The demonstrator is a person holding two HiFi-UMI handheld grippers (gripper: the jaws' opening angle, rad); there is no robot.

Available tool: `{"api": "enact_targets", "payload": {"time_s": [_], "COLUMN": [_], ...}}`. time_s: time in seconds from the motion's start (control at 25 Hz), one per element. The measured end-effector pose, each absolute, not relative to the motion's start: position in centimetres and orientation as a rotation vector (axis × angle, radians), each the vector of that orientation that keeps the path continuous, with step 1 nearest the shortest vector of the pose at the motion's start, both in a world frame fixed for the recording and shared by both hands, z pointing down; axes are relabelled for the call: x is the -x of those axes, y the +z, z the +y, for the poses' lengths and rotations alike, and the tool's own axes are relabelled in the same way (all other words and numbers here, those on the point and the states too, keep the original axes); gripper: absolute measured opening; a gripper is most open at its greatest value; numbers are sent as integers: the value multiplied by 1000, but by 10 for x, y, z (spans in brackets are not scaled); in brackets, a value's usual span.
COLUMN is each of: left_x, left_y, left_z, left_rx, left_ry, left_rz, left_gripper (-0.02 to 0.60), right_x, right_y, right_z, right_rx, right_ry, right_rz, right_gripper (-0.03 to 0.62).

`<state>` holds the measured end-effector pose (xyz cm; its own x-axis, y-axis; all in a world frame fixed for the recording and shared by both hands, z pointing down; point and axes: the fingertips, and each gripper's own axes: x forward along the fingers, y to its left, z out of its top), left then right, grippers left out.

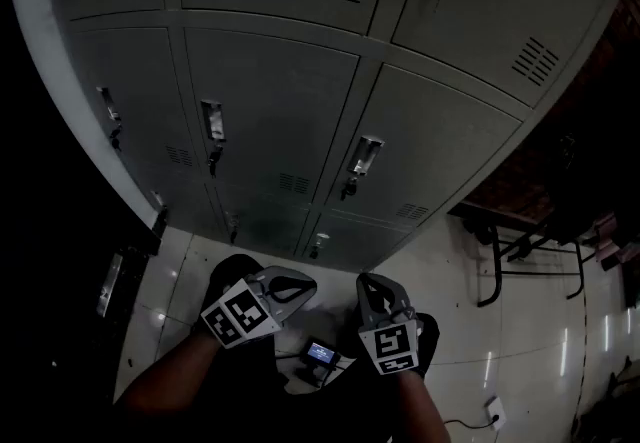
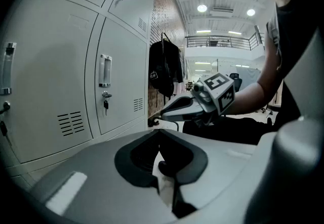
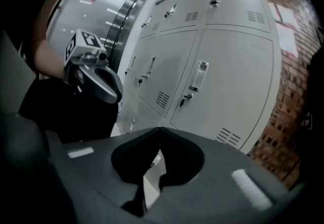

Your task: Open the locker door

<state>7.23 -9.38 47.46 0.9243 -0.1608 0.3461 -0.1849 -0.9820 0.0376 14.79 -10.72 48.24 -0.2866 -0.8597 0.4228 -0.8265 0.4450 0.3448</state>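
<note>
At the approach stage, by the look of it: carrying the left gripper (image 1: 297,287) and the right gripper (image 1: 366,280) low by the body, well apart from the locker bank (image 1: 280,101), both squeezed fully together and clasping nothing. To do this well: settle on one locker door (image 1: 430,156), likeliest the near middle-row one ahead of the right gripper, though unable to tell for sure. Lift and reach first, then spread the fingers wide enough to straddle the upright handle (image 1: 366,155). Close on the handle itself, not on the key (image 1: 348,189) hanging just under it. Pull outward along the hinge swing, stepping back to leave room. Counting in the head view: two grippers; three full doors across the middle row, each with one handle; parts of four doors above; seemingly three latches in the dim bottom row, hard to confirm; one small lit device (image 1: 322,353) on the floor (image 1: 450,281) between the grippers.
</note>
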Motion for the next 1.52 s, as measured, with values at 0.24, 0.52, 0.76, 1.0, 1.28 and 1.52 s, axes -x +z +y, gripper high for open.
{"api": "enact_targets", "payload": {"time_s": [0.24,0.52,0.76,1.0,1.28,1.52], "left_x": [-65,-63,-62,-62,-61,-62], "left_y": [473,470,468,468,470,471], "left_z": [-97,-98,-98,-98,-97,-97], "left_rx": [-3024,-3025,-3025,-3026,-3022,-3025], "left_ry": [515,490,474,471,484,493], "left_rz": [-263,-265,-260,-256,-260,-260], "left_gripper": [12,12,12,12,12,12], "right_x": [-151,-139,-139,-139,-140,-139], "right_y": [477,457,452,452,458,457], "right_z": [-181,-242,-259,-259,-270,-262], "right_rx": [-1411,-1288,-1193,-1173,-1083,-1111], "right_ry": [-285,-522,-689,-770,-894,-900], "right_rz": [-1916,-1710,-1501,-1412,-1254,-1269], "right_gripper": [18,69,51,105,35,26]}}
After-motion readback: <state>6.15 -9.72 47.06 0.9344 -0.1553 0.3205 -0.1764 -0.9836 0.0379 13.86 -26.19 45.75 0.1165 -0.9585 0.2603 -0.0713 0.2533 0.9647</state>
